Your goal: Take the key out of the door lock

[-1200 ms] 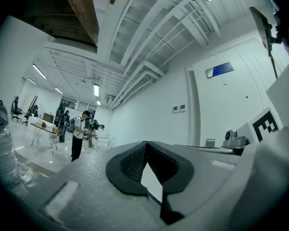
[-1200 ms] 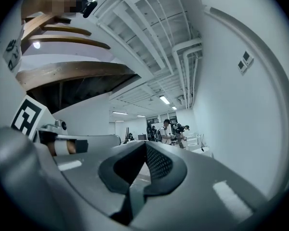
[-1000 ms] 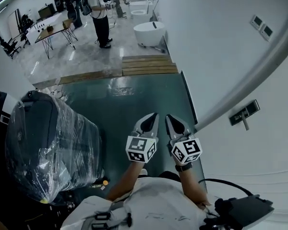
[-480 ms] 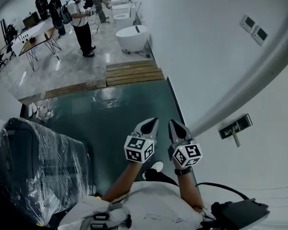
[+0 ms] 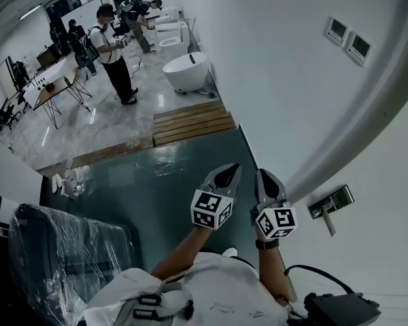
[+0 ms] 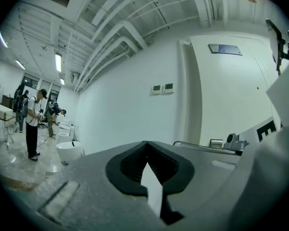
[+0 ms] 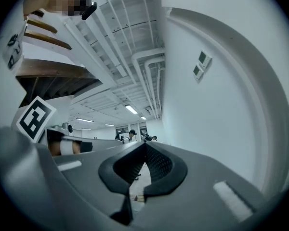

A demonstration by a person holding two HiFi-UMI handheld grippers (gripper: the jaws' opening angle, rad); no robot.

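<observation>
Holding both tools side by side at chest height, the person points them forward along a white wall [image 5: 285,94]. In the head view the left gripper [image 5: 232,171] sits just beside the right gripper [image 5: 264,176], and their marker cubes are near each other but apart.

The left gripper view shows its own jaws [image 6: 147,146] pressed together at the tips, with only bare wall seen through the gap behind them and nothing pinched. The right gripper view shows the same. Its jaws [image 7: 145,143] meet at the tips and are empty, and the left tool's marker cube shows at the left edge.

The door lock [image 5: 331,203] is a small plate with a lever handle on the white door [image 5: 387,202]. It lies to the right of the right gripper and slightly nearer the person than the fingertips. It is clear of both tools, and neither set of fingers touches it. At this size the key cannot be made out on the plate.

Two small wall panels [image 5: 347,39] sit higher on the wall. Dark green floor [image 5: 163,182] runs ahead to a strip of wooden boards [image 5: 192,123], and a plastic-wrapped bulky object [image 5: 68,257] stands at the lower left. Farther off, a person [image 5: 114,54] stands on pale tiles.
</observation>
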